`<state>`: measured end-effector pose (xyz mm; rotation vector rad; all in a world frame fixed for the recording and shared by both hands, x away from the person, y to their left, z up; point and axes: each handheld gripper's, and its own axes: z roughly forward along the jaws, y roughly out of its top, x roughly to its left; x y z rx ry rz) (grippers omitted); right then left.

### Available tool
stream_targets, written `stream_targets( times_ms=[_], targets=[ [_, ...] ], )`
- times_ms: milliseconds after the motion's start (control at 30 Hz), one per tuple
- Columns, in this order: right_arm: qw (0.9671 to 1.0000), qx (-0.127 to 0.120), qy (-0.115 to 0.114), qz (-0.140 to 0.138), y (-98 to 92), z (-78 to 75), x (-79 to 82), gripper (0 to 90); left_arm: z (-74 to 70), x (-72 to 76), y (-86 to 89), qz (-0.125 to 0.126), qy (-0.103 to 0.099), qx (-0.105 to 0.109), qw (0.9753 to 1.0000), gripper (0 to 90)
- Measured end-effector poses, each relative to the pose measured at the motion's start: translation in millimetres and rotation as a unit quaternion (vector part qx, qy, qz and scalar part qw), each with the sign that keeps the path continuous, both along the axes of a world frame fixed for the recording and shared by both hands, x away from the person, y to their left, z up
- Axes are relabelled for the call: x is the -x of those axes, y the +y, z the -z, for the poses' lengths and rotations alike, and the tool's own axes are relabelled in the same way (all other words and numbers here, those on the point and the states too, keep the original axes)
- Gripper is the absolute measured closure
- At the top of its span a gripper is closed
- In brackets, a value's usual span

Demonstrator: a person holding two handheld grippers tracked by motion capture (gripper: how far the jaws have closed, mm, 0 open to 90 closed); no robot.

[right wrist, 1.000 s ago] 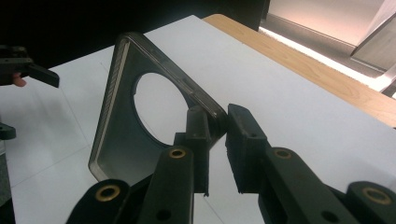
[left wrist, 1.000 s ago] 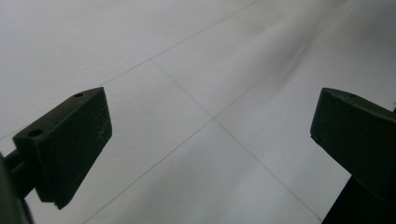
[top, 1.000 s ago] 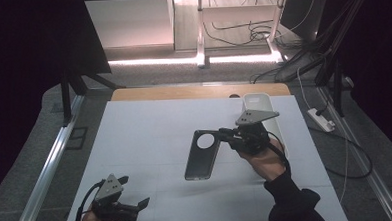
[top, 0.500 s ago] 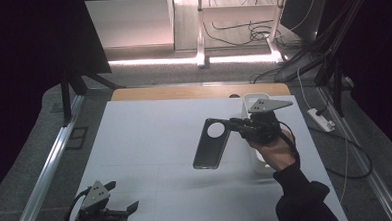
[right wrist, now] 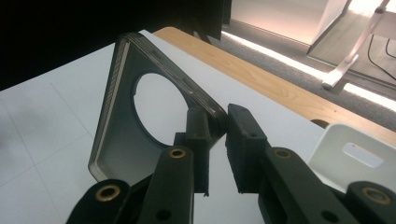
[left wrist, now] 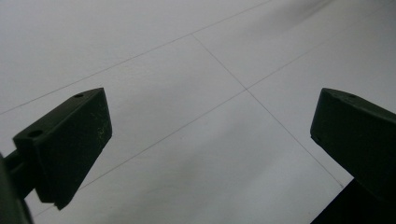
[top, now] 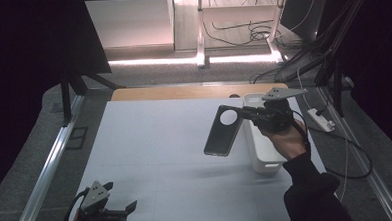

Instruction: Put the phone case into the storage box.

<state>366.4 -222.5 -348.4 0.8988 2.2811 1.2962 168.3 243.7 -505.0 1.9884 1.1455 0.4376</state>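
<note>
A dark grey phone case [top: 220,135] with a round camera hole hangs in the air above the white table mat [top: 155,137]. My right gripper [top: 244,114] is shut on its top corner, just left of a white bin [top: 261,148]. In the right gripper view the case [right wrist: 114,140] tilts away to the left, its corner pinched between the jaws of my right gripper [right wrist: 219,125]. The left gripper [top: 126,213] sits low at the mat's near left edge. In its own view the left gripper [left wrist: 210,135] stands open over bare mat.
The white bin [right wrist: 357,154] stands at the mat's right side, under the person's right hand. A wooden strip [top: 183,92] borders the far edge. A metal rail [top: 51,162] runs along the left. A power strip [top: 320,119] and cables lie to the right.
The right gripper has carried the phone case up and to the right, toward the bin. The left gripper has drawn back to the near left edge.
</note>
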Motion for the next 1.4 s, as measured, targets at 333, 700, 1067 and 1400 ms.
stream_targets(
  times_ms=[333, 700, 1067, 1400],
  targets=[
    [0.9998, 0.002, -0.006, 0.02, -12.7, -8.1, -13.0, 78.4, 0.5, -2.0, 0.9, -0.005, -0.004, -0.004, 1.0, 0.0],
    [0.9991, 0.007, -0.015, 0.039, -24.7, -17.6, -28.1, 78.4, 1.2, -3.6, -0.2, 0.001, 0.005, -0.009, 0.9999, 0.0],
    [0.9978, 0.013, -0.032, 0.056, -37.5, -33.3, -40.3, 78.4, 1.5, -4.2, -0.3, 0.002, 0.008, -0.008, 0.9999, 0.0],
    [0.9961, 0.024, -0.041, 0.074, -48.5, -40.1, -52.2, 78.4, 1.7, -4.6, 0.1, 0.002, 0.009, -0.007, 0.9999, 0.0]
  ],
)
